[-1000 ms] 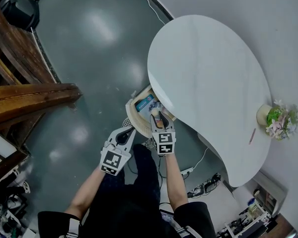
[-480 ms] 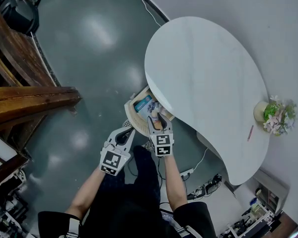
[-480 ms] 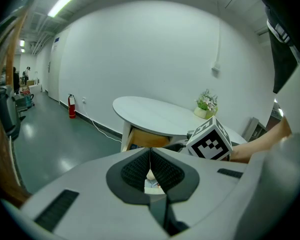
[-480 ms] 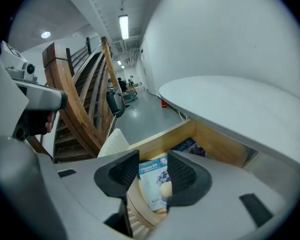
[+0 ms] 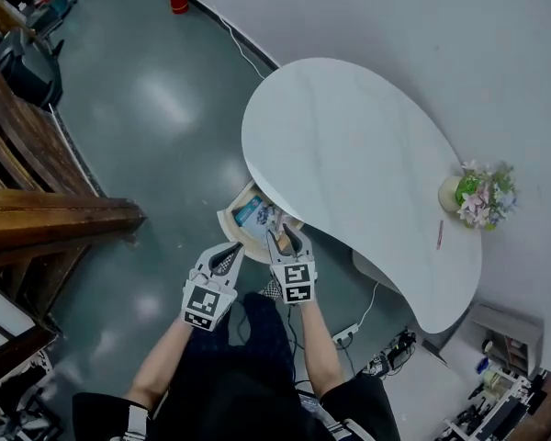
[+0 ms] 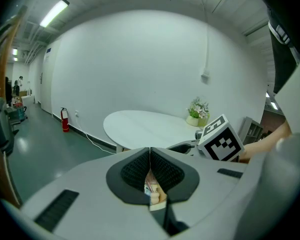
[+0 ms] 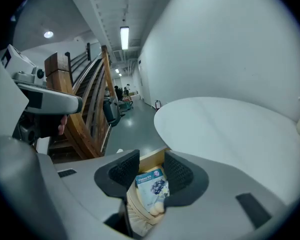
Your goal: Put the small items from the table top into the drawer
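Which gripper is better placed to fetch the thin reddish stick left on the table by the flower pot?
Right. The right gripper, jaws just opened and empty, sits nearer the stick; the left gripper is shut and farther off.

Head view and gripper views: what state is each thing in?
Light wooden drawer under the white table: pulled open, small items inside.
Left gripper: shut, empty.
Right gripper: open, jaws just opened, holding nothing.
Thin red pen-like item: lying on the table.
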`<state>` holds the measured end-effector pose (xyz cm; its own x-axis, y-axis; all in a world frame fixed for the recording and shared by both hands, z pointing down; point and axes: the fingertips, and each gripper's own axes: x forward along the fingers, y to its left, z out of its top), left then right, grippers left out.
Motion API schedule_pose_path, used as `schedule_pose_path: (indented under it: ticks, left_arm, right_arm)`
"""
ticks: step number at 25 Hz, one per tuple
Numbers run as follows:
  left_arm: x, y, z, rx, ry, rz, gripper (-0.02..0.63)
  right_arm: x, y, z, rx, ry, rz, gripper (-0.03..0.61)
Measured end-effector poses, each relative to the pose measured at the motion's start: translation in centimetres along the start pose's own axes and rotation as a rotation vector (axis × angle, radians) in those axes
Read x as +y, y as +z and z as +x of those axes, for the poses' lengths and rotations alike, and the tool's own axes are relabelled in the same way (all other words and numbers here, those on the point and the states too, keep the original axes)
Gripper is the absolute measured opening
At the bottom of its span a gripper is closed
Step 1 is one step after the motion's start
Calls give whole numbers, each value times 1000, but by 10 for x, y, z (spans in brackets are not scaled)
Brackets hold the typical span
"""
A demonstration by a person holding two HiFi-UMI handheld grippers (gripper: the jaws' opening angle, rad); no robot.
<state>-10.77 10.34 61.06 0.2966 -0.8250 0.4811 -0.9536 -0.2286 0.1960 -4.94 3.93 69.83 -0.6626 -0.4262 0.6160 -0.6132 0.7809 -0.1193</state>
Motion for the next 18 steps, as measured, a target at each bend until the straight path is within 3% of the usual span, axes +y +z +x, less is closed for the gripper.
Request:
schedule_pose_path:
  ticks: [18]
  left_arm:
    - [-68,108,-38,-152,-105,150,20]
  right_arm:
    - [-10,90,-162,-280,-141,67,155]
